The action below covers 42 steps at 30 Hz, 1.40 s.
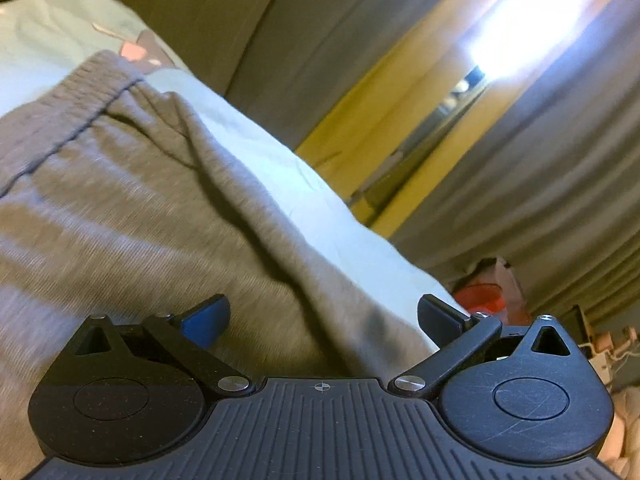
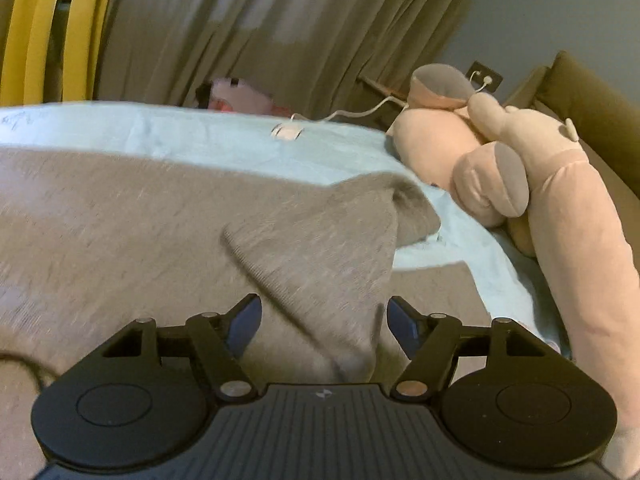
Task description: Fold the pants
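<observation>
A pale blue bed (image 2: 168, 132) lies under grey curtains (image 2: 280, 32). My left gripper (image 1: 324, 320) and right gripper (image 2: 324, 320) both hang wide open, holding nothing, over the grey pants (image 1: 140, 208) spread on it. A folded leg (image 2: 332, 232) lies ahead of my right jaws, a pink plush (image 2: 560, 208) beyond.

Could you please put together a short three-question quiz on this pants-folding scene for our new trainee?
1. True or false: the left gripper is clamped shut on the pants.
2. What lies on the bed right of the pants in the right wrist view? A) plush toy B) laptop C) shoes
3. What colour is the bedsheet under the pants?

Key:
1. False; its fingers stand wide apart over the fabric, as do the right gripper fingers.
2. A, the pink plush toy.
3. Light blue.
</observation>
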### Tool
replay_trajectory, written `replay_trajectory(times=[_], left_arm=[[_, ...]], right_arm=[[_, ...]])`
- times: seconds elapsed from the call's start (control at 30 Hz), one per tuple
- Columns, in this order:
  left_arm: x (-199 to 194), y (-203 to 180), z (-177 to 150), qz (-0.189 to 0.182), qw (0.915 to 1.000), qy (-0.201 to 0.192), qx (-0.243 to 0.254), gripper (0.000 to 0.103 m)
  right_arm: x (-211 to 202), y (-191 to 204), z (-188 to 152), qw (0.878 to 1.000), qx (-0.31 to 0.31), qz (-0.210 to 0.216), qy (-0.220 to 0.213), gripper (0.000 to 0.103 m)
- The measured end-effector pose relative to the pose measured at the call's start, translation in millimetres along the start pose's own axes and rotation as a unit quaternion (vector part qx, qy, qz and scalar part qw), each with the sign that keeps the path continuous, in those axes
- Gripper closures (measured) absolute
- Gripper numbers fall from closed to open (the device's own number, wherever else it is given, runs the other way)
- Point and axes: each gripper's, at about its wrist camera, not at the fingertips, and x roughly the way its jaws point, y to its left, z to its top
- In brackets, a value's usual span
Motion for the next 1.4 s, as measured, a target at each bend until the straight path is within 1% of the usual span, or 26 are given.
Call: replay_trajectory(times=[0.07,0.13,0.17,0.2,0.27,0.33,0.37,0.4,0.47,0.5,0.6,0.7,0.77,0.8,0.87,0.93,0.97,1.0,1.07,1.13,1.17,1.2,1.23,1.27,1.37,1.4], left_arm=[[9.0,0.3,12.6,-0.001,0.9998,0.001,-0.020,0.005],[20.5,-2.0,24.5,0.009,0.9998,0.010,-0.017,0.021],[31.2,-2.9,31.4,0.021,0.9993,0.027,-0.011,0.037],[39.6,-2.9,35.3,0.030,0.9984,0.045,-0.013,0.042],[55.2,0.9,42.2,0.034,0.9967,0.071,-0.020,0.042],[59.1,2.7,45.6,0.037,0.9962,0.076,-0.020,0.054],[59.9,3.7,47.4,0.043,0.9959,0.078,-0.017,0.074],[58.5,4.8,46.4,0.049,0.9955,0.080,-0.015,0.090],[48.7,12.2,45.6,0.029,0.9956,0.083,-0.033,0.092],[39.9,16.0,45.4,0.017,0.9957,0.079,-0.046,0.094],[-4.2,19.2,49.1,-0.031,0.9967,0.050,-0.056,0.094],[-67.4,11.8,38.9,-0.082,0.9965,0.007,-0.011,0.094],[-116.3,12.9,19.8,-0.109,0.9938,-0.013,0.022,0.094],[-141.7,19.0,6.2,-0.120,0.9921,-0.020,0.028,0.094],[-177.6,36.8,-22.0,-0.134,0.9906,-0.023,0.017,0.094],[-197.5,65.1,-49.6,-0.129,0.9912,-0.004,-0.032,0.094],[-200.5,82.9,-65.3,-0.119,0.9905,0.012,-0.068,0.094],[-199.1,94.2,-75.7,-0.105,0.9904,0.029,-0.085,0.094],[-191.4,112.5,-95.3,-0.068,0.9894,0.066,-0.109,0.093],[-187.6,119.4,-102.9,-0.039,0.9883,0.086,-0.119,0.085],[-190.5,120.4,-103.0,-0.034,0.9891,0.076,-0.121,0.077],[-194.1,120.3,-100.8,-0.035,0.9899,0.061,-0.123,0.062],[-195.5,119.5,-97.5,-0.040,0.9898,0.057,-0.124,0.054],[-196.0,121.1,-93.6,-0.040,0.9891,0.057,-0.130,0.045],[-197.4,122.1,-86.2,-0.031,0.9896,0.049,-0.132,0.044],[-208.8,135.6,-86.0,-0.024,0.9893,0.048,-0.135,0.044]], right_arm=[[4.8,-9.3,3.9,1.000,0.023,-0.007,-0.001,0.077],[11.8,-17.8,3.3,0.998,0.059,0.014,0.026,0.085],[12.1,-18.4,2.0,0.997,0.064,0.015,0.029,0.089],[12.2,-20.2,3.0,0.997,0.064,0.014,0.026,0.089],[13.4,-25.1,6.1,0.996,0.080,0.014,0.026,0.086],[18.6,-25.8,6.1,0.995,0.095,0.018,0.029,0.078],[19.7,-22.0,4.8,0.996,0.087,0.011,0.029,0.077],[21.2,-17.4,3.2,0.997,0.072,0.004,0.027,0.077],[20.5,-14.0,3.7,0.998,0.059,0.012,0.026,0.096],[18.4,-17.7,6.6,0.997,0.068,0.020,0.031,0.096],[-1.4,-45.3,19.1,0.991,0.128,0.036,0.012,0.098],[-33.8,-92.7,27.9,0.978,0.200,0.049,-0.021,0.098],[-55.6,-126.8,22.9,0.965,0.251,0.066,-0.033,0.098],[-69.4,-143.1,15.4,0.960,0.269,0.062,-0.042,0.098],[-89.0,-167.9,-3.1,0.953,0.294,0.060,-0.052,0.098],[-99.1,-190.6,-34.6,0.944,0.322,0.056,-0.047,0.098],[-98.3,-197.9,-53.2,0.942,0.329,0.053,-0.037,0.098],[-94.5,-201.6,-66.5,0.942,0.332,0.047,-0.023,0.098],[-78.2,-203.7,-96.3,0.939,0.341,0.043,0.019,0.098],[-62.5,-200.4,-119.3,0.931,0.358,0.048,0.060,0.097],[-57.9,-197.4,-125.8,0.928,0.363,0.045,0.073,0.094],[-55.2,-194.6,-130.6,0.924,0.370,0.047,0.082,0.093],[-53.2,-192.8,-133.8,0.919,0.379,0.061,0.088,0.087],[-52.7,-191.4,-135.2,0.915,0.386,0.076,0.091,0.076],[-53.1,-188.8,-131.5,0.913,0.390,0.093,0.076,0.072],[-52.0,-190.4,-132.9,0.912,0.392,0.097,0.076,0.072]])
